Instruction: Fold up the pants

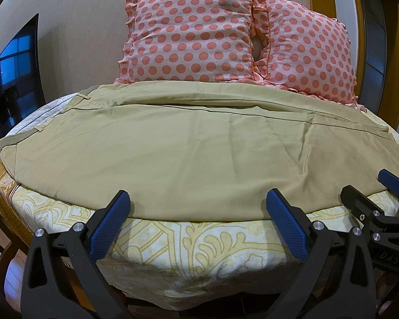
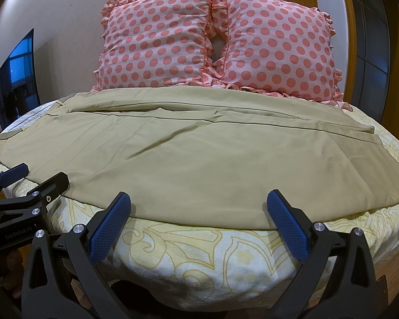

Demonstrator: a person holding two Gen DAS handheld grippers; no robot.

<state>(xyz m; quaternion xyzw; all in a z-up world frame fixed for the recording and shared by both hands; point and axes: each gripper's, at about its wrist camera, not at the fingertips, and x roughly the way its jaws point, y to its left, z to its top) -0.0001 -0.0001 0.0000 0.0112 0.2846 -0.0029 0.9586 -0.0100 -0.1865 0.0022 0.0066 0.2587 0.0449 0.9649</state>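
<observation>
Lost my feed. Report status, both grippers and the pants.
Left gripper open, right gripper open, both at near hem. Pants flat on bed, waistband left. Pillows behind, nothing in the way.

Pants [image 1: 173, 154] lie spread crosswise on the bed [image 1: 199, 247], waistband leftward; two pillows [image 2: 218, 42] stand side by side behind them; television [image 1: 16, 77] at left

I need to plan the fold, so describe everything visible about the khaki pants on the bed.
The khaki pants look like thin woven cloth, lightly creased. They lie flat across the patterned bedsheet, waistband with belt loops at the left, leg hems at the right, one leg stacked on the other. Their far edge meets the polka-dot pillows. The left gripper and right gripper hover open at the near edge, apparently not gripping it.
</observation>
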